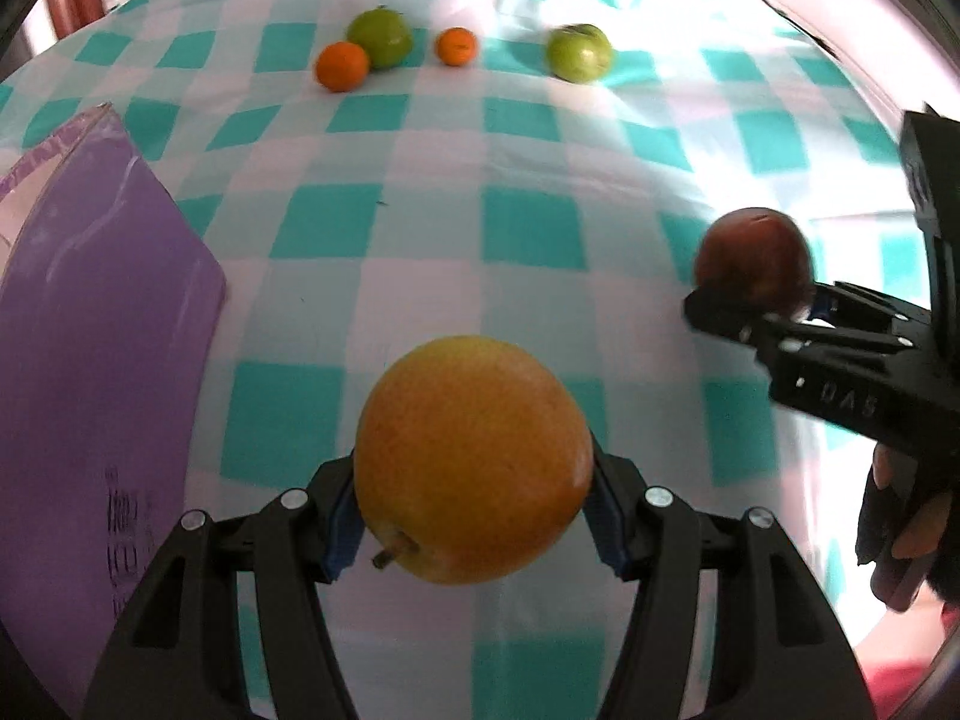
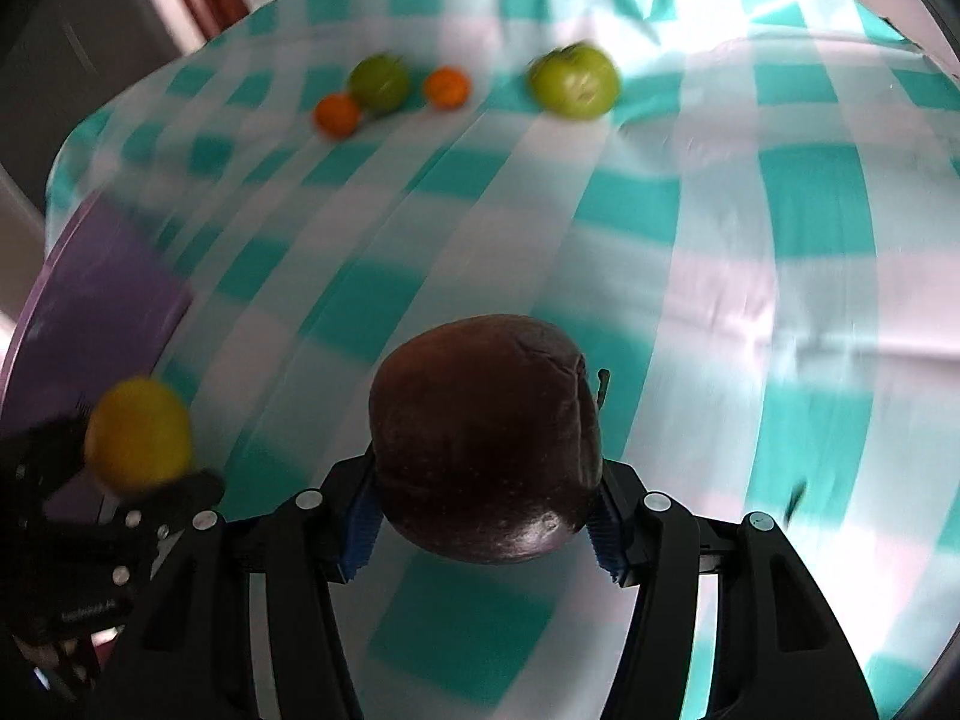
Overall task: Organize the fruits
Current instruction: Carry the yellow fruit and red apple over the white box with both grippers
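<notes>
My left gripper is shut on a yellow-orange apple, held above the checked cloth with its stem toward the camera. My right gripper is shut on a dark red apple, also lifted off the table. In the left wrist view the right gripper shows at the right edge with the dark red apple in it. The right wrist view shows the yellow apple blurred at lower left. At the far side of the table lie two green apples and two small oranges.
A purple board lies on the left of the table, also seen as the purple board in the right wrist view. The teal and white checked tablecloth covers the table. A hand holds the right gripper at lower right.
</notes>
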`<state>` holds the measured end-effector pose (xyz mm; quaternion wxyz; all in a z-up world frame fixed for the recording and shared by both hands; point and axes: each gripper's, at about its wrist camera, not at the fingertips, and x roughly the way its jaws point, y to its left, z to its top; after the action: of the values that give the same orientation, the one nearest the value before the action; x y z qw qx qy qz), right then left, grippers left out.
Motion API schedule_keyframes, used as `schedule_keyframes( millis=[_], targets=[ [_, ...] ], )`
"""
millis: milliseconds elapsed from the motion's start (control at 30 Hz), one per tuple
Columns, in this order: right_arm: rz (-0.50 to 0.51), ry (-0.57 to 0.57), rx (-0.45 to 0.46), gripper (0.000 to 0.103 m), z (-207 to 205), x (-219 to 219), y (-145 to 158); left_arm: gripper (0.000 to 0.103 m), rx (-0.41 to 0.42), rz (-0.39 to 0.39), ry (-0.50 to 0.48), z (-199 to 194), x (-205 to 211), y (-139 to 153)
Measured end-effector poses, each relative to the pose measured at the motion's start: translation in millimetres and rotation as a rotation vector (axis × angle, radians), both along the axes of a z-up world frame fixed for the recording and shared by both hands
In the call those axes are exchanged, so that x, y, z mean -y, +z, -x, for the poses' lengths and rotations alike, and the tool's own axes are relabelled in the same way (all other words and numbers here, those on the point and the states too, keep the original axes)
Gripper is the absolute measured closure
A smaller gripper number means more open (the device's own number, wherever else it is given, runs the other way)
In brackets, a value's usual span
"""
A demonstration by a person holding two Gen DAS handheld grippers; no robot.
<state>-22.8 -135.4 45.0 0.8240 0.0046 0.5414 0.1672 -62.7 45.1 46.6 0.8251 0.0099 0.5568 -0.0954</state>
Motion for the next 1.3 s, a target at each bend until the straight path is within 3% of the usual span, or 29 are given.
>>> schedule_keyframes(
  millis=[100, 267, 433, 600, 800, 1067, 1300],
  targets=[
    [0.0, 0.02, -0.027, 0.047, 9, -3, 1, 0.042, 0.015, -0.006, -0.083, 11, 9, 10],
    [0.005, 0.058, -0.016, 0.047, 3, -12, 13, 0.042, 0.105, -0.025, -0.17, -12, 17, 34],
    [0.006, 0.095, 0.046, 0.047, -13, -17, 37, 0.042, 0.213, -0.02, -0.147, -37, 1, 75],
    [0.009, 0.098, 0.068, 0.047, -29, -24, 48, 0.042, 0.268, -0.009, -0.124, -53, -14, 98],
    [0.021, 0.141, 0.06, 0.047, -24, -35, 51, 0.042, 0.27, 0.02, -0.094, -56, -32, 105],
    [0.009, 0.152, 0.019, 0.047, -15, -49, 47, 0.042, 0.24, 0.044, -0.06, -46, -50, 92],
    [-0.03, 0.179, 0.056, 0.047, -17, -86, 66, 0.042, 0.301, 0.031, 0.006, -27, -88, 109]
  ],
)
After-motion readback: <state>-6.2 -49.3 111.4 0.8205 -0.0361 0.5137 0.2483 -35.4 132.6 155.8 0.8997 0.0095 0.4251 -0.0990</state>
